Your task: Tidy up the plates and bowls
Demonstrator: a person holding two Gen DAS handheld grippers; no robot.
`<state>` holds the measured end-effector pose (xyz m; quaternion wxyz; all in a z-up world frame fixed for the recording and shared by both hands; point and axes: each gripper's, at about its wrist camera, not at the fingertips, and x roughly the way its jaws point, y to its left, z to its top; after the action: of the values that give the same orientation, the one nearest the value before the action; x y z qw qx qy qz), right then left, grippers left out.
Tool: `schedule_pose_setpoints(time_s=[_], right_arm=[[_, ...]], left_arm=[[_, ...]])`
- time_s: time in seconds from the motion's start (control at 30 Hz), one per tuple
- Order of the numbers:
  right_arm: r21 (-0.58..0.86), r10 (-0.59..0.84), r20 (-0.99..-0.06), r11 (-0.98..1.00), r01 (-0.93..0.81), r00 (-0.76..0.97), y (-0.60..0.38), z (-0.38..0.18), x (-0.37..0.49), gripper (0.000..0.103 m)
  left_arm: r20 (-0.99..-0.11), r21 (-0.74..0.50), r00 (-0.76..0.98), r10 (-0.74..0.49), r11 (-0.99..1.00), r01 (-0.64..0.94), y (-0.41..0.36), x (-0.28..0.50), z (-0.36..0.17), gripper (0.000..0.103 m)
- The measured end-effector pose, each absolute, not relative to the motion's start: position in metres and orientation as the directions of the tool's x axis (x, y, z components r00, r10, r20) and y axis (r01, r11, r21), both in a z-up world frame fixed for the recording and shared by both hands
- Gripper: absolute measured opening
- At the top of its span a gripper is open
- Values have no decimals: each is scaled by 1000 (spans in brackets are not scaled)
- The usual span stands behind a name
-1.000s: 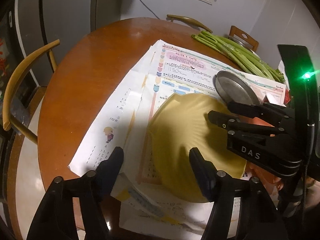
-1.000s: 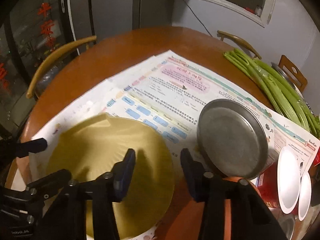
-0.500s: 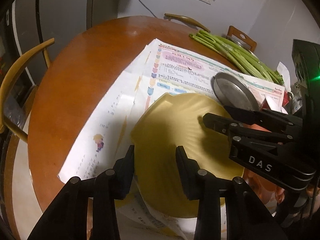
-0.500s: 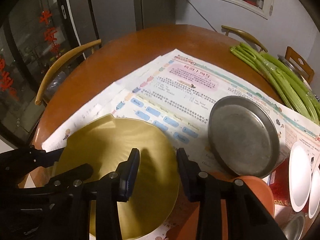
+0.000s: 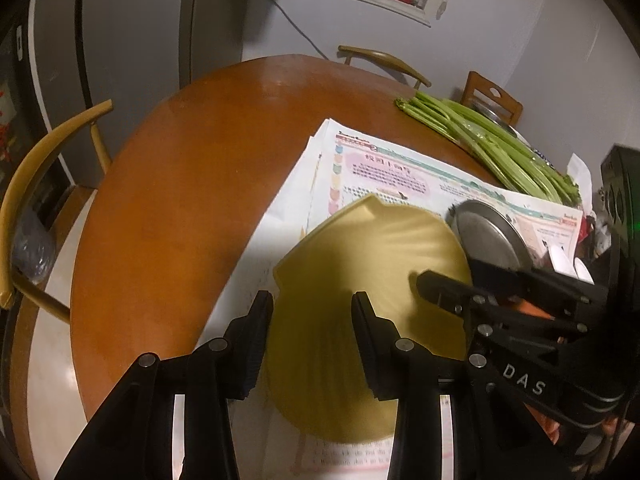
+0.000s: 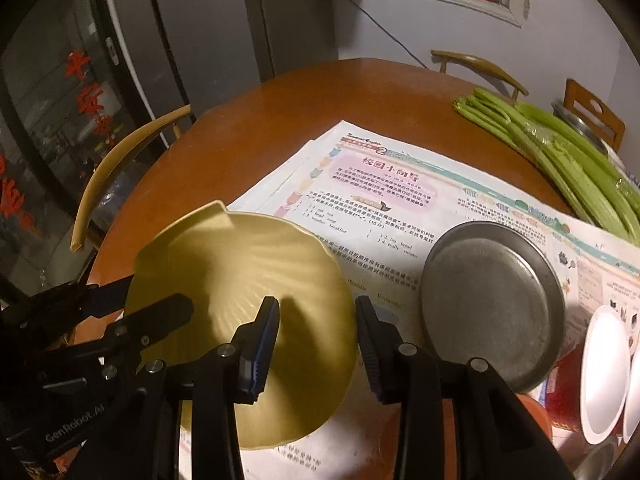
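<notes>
We hold both grippers on one yellow shell-shaped plate, which hangs tilted above the printed papers on the round wooden table. Our left gripper has its jaws drawn in narrow on the plate's left rim; in the right wrist view one of its fingers lies over the plate's top face and the other runs behind the edge, so the rim sits pinched between them. Our right gripper is closed as far as it goes on the plate's right rim, with one finger reaching across the ribbed top face in the left wrist view. From the plate outward, a grey metal plate rests on the papers just beside its right edge, and further right stand white bowls on edge near something red. A bunch of green stalks lies along the far right of the table, well apart from the grippers, and wooden chairs ring the table.
</notes>
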<state>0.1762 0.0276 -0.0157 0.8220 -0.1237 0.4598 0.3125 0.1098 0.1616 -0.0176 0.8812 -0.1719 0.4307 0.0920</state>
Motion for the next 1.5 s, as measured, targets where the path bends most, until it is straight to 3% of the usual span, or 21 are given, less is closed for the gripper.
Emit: schedule_pose_setpoints(time_s=[0.77, 1.23, 1.5], right_arm=[[107, 376, -848, 811, -575, 372, 28, -31, 191, 40], [64, 383, -804, 816, -575, 455, 9, -3, 173, 40], [53, 399, -771, 816, -575, 495, -20, 20, 146, 40]], left_arm=[[-803, -257, 596, -21, 914, -314, 177, 138, -37, 45], [-751, -245, 659, 45, 908, -341, 177, 106, -3, 57], [-731, -249, 682, 22, 922, -297, 151, 94, 13, 58]])
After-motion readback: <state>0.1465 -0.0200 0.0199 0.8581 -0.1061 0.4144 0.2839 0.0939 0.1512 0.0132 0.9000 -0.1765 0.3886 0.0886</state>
